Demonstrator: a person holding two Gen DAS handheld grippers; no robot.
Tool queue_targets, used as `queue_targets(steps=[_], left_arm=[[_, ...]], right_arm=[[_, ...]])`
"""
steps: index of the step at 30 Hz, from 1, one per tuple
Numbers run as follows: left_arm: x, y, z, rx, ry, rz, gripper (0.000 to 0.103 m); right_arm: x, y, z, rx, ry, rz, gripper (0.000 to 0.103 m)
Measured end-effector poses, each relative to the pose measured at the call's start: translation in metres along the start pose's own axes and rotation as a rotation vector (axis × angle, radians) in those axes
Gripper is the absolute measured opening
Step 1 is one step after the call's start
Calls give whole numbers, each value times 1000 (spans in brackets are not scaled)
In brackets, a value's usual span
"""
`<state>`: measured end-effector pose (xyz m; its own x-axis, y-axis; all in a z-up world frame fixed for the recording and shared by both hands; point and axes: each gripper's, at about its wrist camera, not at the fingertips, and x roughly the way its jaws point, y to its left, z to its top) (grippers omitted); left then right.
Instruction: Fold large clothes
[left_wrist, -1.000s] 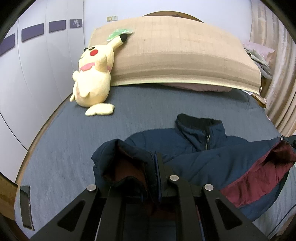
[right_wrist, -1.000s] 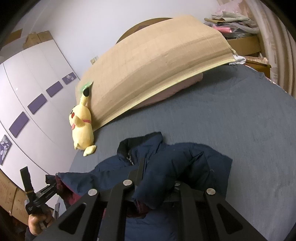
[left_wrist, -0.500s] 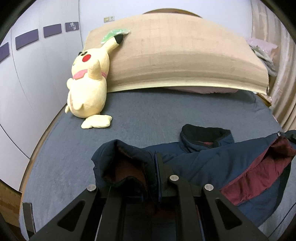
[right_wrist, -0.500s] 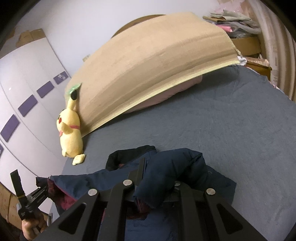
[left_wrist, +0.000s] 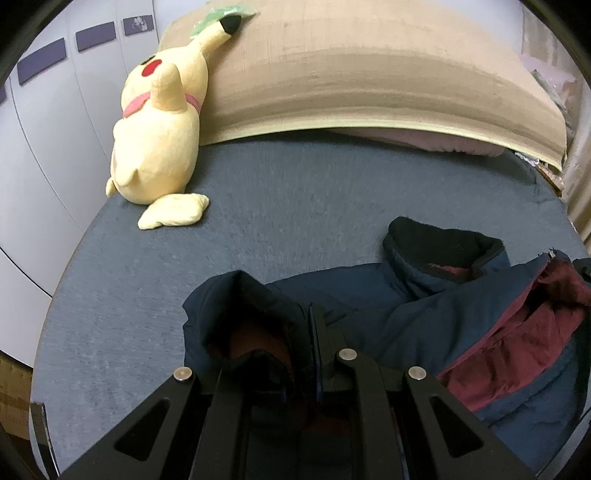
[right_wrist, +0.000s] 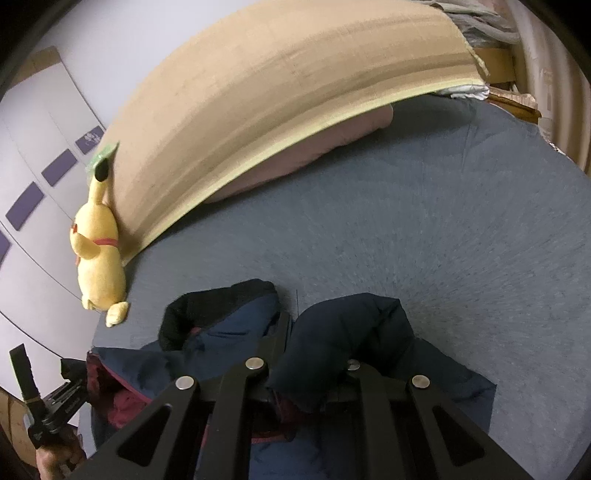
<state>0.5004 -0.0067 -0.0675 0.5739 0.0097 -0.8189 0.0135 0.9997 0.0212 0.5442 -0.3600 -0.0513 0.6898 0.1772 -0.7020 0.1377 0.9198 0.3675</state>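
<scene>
**Mia:** What is on the big grey-blue bed cover (left_wrist: 303, 206)?

**Ben:** One puffy dark blue jacket with dark red lining (left_wrist: 436, 317). It lies at the near side of the bed, close to both cameras. Its black collar (left_wrist: 443, 240) points toward the far end of the bed.

**Mia:** Who holds it?

**Ben:** Two black grippers. The left gripper (left_wrist: 314, 332) is clenched on a bunch of the blue cloth, and the cloth folds over its fingers. The right gripper (right_wrist: 291, 332) is clenched on another bunch of the same jacket (right_wrist: 354, 332). In the right camera you can see the left gripper (right_wrist: 55, 402) far off at the lower left, with a hand (right_wrist: 59, 458) under it, at the edge of the jacket where the red lining shows.

**Mia:** What else is around?

**Ben:** One soft yellow toy with red cheeks and a pink collar (left_wrist: 162, 136). It leans on the tan woven mat (left_wrist: 369, 74) at the head of the bed. One flat pink pillow (right_wrist: 314, 155) peeks out under that mat. The toy is well apart from the jacket.

**Mia:** Is anything in the way?

**Ben:** No, the cover between the jacket and the toy is bare. White closet doors with small purple squares (left_wrist: 59, 59) stand on the left side. I count four squares in the right camera. On the far right are some piled clothes (right_wrist: 484, 26) and a pale curtain (right_wrist: 546, 74).
</scene>
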Motion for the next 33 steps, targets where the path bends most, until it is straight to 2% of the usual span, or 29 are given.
queue_targets(steps=[10,17,28,30,32,33], left_arm=[[18,-2,6,15,22,-12,11],[28,-4,7,51,11,-9,11],[52,-4,3,69,56,-8,12],[50,-1,6,53,61,-30,14],[48,9,10,2,76,-89,15],[47,13,11,-19,78,-104,16]], right_arm=[[33,-18,-1,28,45,-32,11],[46,-27,-4,66,82,-35,11],[58,-30,0,86,132,-44,13],[57,-33,1,107,140,-28,14],[56,-36,2,136,144,-3,17],[54,-38,3,160,144,18,22]])
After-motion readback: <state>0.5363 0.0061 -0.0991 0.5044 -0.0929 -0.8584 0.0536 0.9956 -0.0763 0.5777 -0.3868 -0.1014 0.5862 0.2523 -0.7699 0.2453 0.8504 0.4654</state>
